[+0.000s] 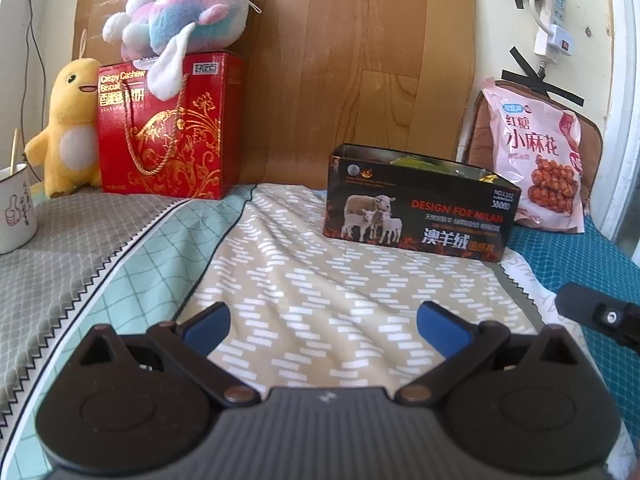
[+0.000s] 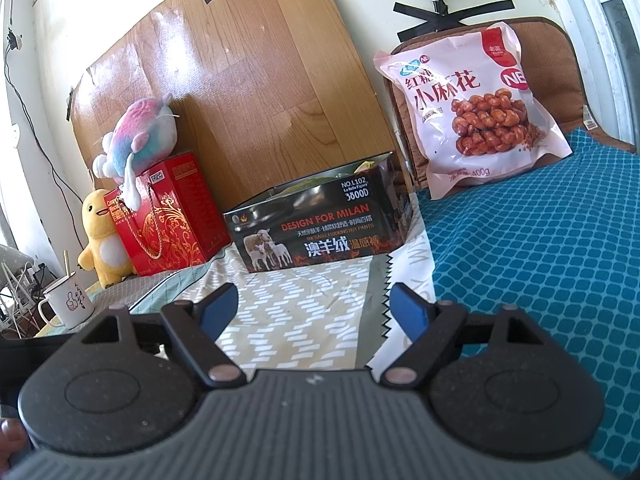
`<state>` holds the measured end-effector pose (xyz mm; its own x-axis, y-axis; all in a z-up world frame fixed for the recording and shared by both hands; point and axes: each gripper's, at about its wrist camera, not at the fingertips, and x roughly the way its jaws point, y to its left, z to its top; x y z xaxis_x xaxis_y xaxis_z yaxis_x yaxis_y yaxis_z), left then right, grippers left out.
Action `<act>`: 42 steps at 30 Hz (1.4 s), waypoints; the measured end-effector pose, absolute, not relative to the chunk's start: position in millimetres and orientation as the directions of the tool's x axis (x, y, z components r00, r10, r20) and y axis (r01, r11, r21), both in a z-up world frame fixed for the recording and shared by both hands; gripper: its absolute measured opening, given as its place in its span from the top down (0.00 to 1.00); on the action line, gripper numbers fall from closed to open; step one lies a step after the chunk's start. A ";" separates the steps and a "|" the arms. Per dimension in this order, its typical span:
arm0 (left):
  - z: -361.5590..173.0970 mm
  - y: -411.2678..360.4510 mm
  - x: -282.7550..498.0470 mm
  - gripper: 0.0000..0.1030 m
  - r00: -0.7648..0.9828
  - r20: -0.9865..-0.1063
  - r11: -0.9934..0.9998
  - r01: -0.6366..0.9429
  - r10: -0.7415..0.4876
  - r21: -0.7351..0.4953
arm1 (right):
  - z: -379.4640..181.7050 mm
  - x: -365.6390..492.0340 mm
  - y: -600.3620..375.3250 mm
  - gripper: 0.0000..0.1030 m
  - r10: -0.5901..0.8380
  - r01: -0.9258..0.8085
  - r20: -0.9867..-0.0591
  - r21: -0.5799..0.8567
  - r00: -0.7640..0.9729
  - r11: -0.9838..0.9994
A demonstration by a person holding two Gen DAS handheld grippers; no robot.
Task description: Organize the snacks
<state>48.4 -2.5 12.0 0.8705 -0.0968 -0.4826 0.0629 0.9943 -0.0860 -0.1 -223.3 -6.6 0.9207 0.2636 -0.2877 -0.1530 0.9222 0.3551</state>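
Your left gripper hangs over the beige patterned cloth with its blue pads spread wide and nothing between them; your right gripper is the same, jaws well apart and empty above the cloth's right edge. Straight ahead at the far side of the cloth stands the open black box printed with sheep, with some greenish packets showing inside it. To its right, the pink snack bag of fried dough twists leans upright against a brown cushion, resting on the teal bedding. Far left, the red biscuit box with its rope handle stands against the wooden board, a pink-and-blue plush lying on top of it and a yellow plush just beside it. A white mug sits at the near left.
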 end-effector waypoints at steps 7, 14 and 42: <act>13.0 0.5 47.4 0.00 0.876 -0.475 0.995 0.044 -0.084 -0.094 | -6.8 -0.6 -223.5 0.18 0.263 -0.153 -0.288 0.355 0.921 0.922; 14.3 3.5 46.4 0.00 0.878 -0.465 0.990 0.067 -0.116 -0.121 | -6.9 -0.5 -223.6 0.17 0.264 -0.153 -0.287 0.355 0.921 0.922; 12.8 5.8 41.5 0.00 0.855 -0.484 0.979 0.121 -0.188 -0.166 | -7.1 -0.2 -223.3 0.17 0.264 -0.154 -0.287 0.355 0.921 0.922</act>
<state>41.5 5.8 12.8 0.8547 -0.1884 -0.4837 0.1214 0.9785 -0.1665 -0.2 -223.3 -7.1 0.9209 0.2639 -0.2869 -0.1535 0.9221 0.3553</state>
